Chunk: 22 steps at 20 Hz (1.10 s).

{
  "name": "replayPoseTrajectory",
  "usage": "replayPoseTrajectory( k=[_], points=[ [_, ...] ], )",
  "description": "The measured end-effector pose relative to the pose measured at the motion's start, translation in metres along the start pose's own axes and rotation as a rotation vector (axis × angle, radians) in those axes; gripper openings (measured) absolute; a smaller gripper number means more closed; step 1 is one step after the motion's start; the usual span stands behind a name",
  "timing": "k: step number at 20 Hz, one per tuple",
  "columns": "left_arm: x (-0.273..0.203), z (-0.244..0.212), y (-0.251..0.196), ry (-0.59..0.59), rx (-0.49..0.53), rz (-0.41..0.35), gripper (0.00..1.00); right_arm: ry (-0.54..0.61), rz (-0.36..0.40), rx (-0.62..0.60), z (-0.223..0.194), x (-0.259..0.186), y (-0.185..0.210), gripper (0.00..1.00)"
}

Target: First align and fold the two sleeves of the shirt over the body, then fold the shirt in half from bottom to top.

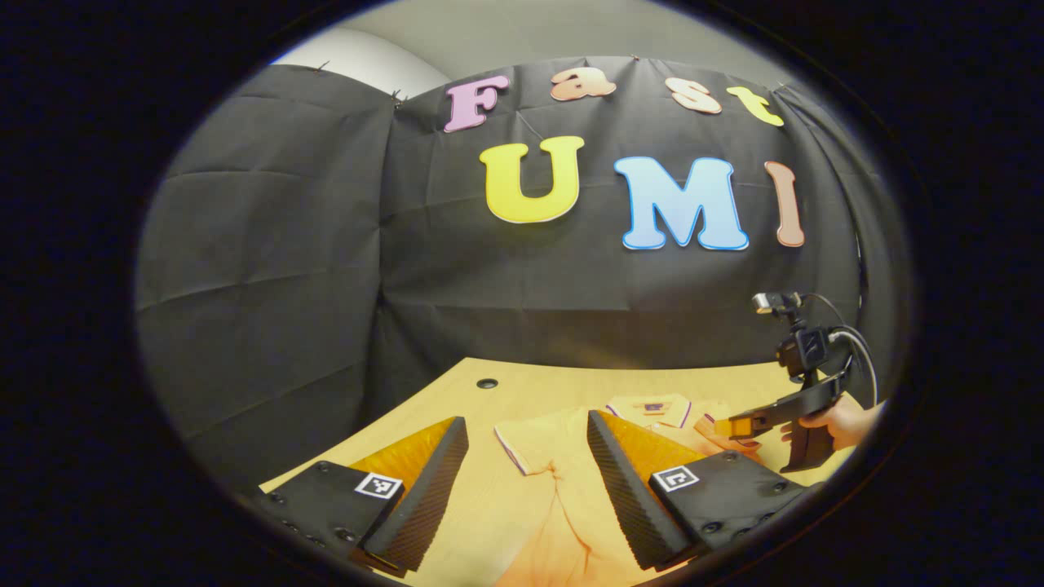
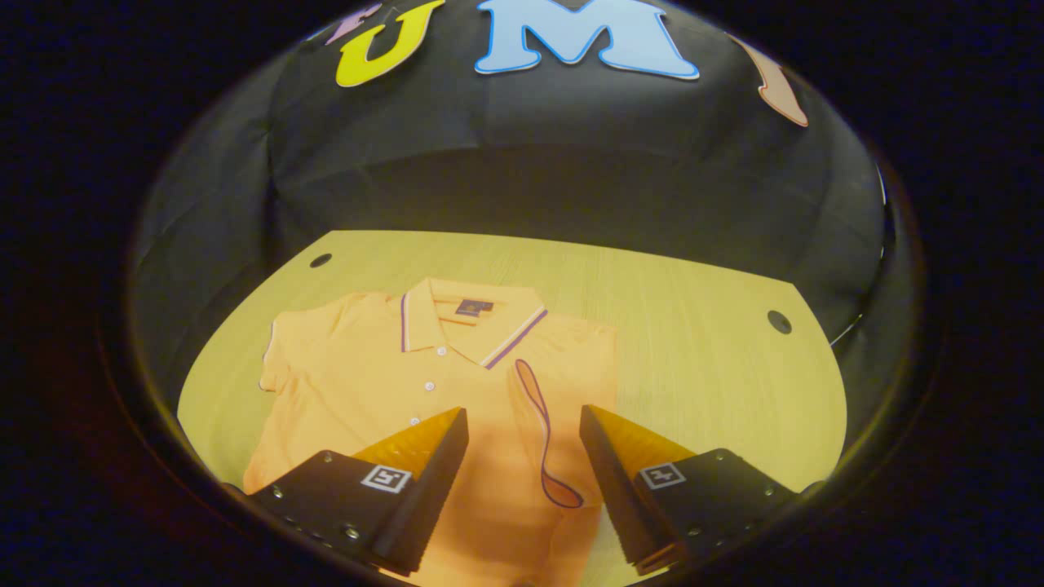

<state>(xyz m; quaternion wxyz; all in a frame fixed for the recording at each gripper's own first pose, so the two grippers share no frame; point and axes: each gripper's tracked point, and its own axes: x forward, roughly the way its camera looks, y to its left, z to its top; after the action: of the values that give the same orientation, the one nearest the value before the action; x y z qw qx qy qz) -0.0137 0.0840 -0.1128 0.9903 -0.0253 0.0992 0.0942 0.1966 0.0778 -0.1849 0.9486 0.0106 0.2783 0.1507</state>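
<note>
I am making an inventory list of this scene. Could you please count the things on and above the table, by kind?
Shirt: 1
Table: 1
Table holes: 2, one at the left and one at the right
Grippers: 2, the left gripper and the right gripper
Hand: 1
Total: 7

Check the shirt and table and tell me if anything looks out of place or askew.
One thing stands out: in the right gripper view the orange polo shirt is lopsided. Its right sleeve is already folded over the body, trim edge looping across the front, while the other sleeve still lies spread on the table. No spills or damage show.
</note>
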Motion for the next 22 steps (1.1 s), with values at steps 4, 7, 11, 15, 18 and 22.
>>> replayPoseTrajectory(
  k=[4,7,11,15,18,22],
  points=[
    [0.047,-0.025,0.007,0.05,-0.049,-0.03,1.0,-0.093,-0.015,-0.017,0.02,-0.052,0.019,0.95],
    [0.096,-0.054,0.019,0.105,-0.082,-0.047,0.97,-0.158,-0.025,0.002,0.03,-0.097,0.035,0.94],
    [0.17,-0.104,0.036,0.193,-0.116,-0.047,0.94,-0.197,-0.077,0.031,0.026,-0.143,0.052,0.94],
    [0.237,-0.152,0.046,0.287,-0.144,-0.034,0.95,-0.19,-0.128,0.055,0.01,-0.178,0.058,0.95],
    [0.273,-0.176,0.046,0.327,-0.111,-0.04,0.94,-0.157,-0.141,0.065,-0.009,-0.191,0.064,0.95],
    [0.311,-0.203,0.035,0.37,-0.111,-0.047,0.94,-0.135,-0.135,0.139,-0.024,-0.2,0.075,0.94]
  ],
)
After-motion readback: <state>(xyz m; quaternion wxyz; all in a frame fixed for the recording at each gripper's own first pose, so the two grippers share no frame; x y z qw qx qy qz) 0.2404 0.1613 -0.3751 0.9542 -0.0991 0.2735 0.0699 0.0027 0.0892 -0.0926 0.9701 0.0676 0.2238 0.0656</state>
